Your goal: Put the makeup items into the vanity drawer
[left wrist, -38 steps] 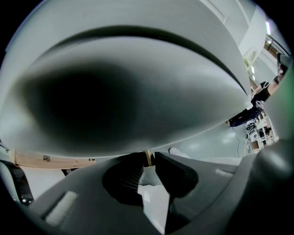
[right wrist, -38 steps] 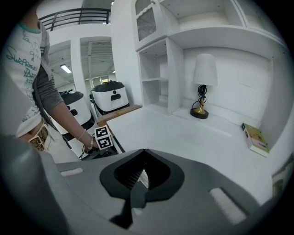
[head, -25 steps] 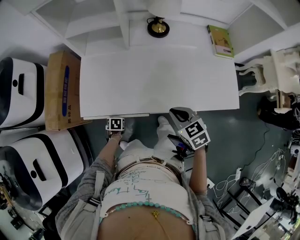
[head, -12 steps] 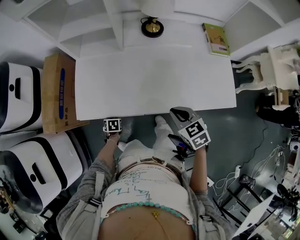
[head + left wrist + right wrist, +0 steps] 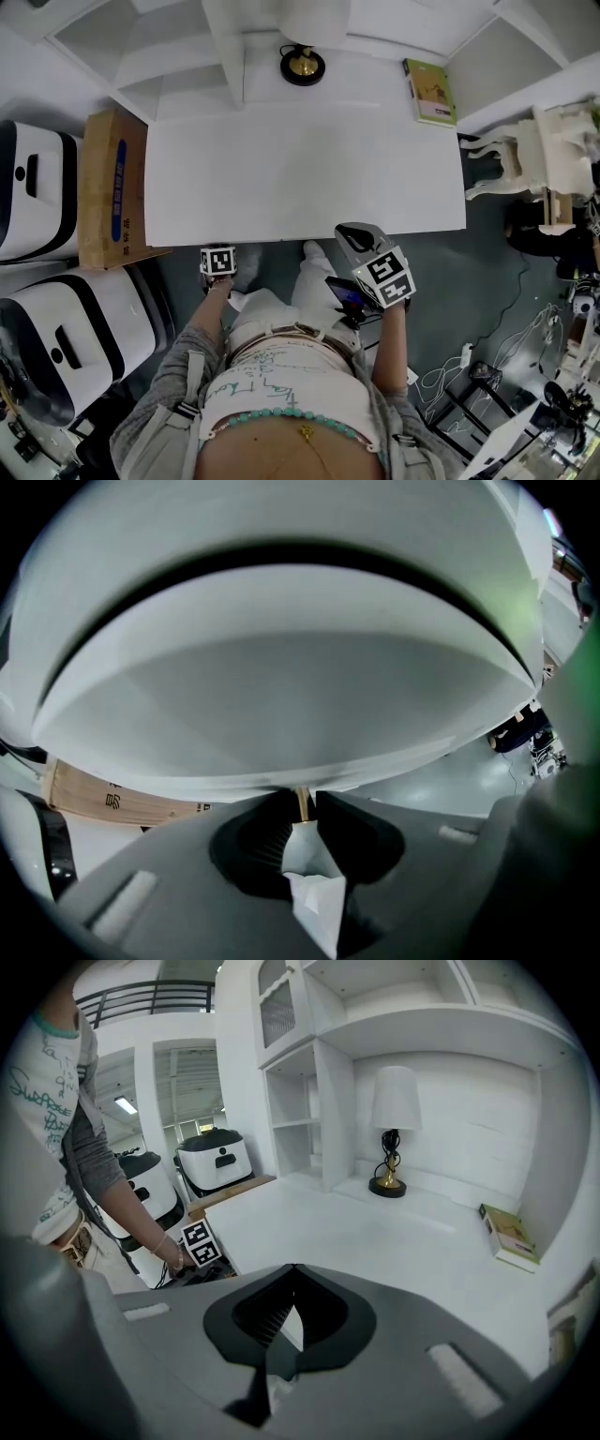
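Presently on record: one person standing at a white tabletop (image 5: 309, 178).

Left hand-held gripper (image 5: 218, 264): at the left part of the tabletop's front edge. Jaws closed on a thin brass knob (image 5: 302, 802), taken to be the drawer's pull. The drawer lies under the edge and cannot be made out separately.

Right hand-held gripper (image 5: 294, 1283): jaws shut with nothing between them. Held off the front edge further right, clear of the tabletop.

Makeup items: none in any view. The tabletop bears only a lamp (image 5: 302, 66) and a book (image 5: 428, 91), both at the back.

Change since a second ago: a narrow strip stood out along the front edge by the left hand-held gripper and no longer shows. The edge now reads as one flush line. The head view has also shifted a little, so part of this may be the angle. Left grip unchanged; right hand-held gripper much as before.

Reading: the drawer is probably pushed home, or nearly so. With no items left out, the task looks at or near its end, and the likely remaining step is releasing the knob. Whether the items lie inside cannot be checked.
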Available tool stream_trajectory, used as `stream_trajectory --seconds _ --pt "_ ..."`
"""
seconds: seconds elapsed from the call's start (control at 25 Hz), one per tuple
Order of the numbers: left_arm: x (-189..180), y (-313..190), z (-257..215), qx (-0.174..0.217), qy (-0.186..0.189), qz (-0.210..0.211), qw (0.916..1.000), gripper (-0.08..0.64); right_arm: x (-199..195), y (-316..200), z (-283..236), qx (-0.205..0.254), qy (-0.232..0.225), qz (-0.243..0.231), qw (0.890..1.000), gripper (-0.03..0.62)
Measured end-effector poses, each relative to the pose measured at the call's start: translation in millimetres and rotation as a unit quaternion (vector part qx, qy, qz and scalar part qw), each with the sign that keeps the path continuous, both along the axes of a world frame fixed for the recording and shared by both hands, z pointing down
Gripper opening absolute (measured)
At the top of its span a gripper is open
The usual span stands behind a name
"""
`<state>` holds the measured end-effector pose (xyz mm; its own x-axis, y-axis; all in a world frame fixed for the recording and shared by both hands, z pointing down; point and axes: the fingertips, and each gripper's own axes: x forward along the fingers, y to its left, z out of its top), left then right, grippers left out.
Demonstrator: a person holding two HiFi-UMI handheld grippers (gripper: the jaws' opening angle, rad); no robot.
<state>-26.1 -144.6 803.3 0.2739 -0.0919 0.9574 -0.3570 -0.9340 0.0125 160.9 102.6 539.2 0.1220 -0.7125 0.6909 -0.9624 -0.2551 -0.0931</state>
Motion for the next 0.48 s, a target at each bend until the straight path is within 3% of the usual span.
stream_trajectory --seconds 0.48 --pt "6 -1 -2 0.006 0.005 0.009 0.9999 0.088 13 -14 -2 0.005 0.005 -0.029 1.000 0.029"
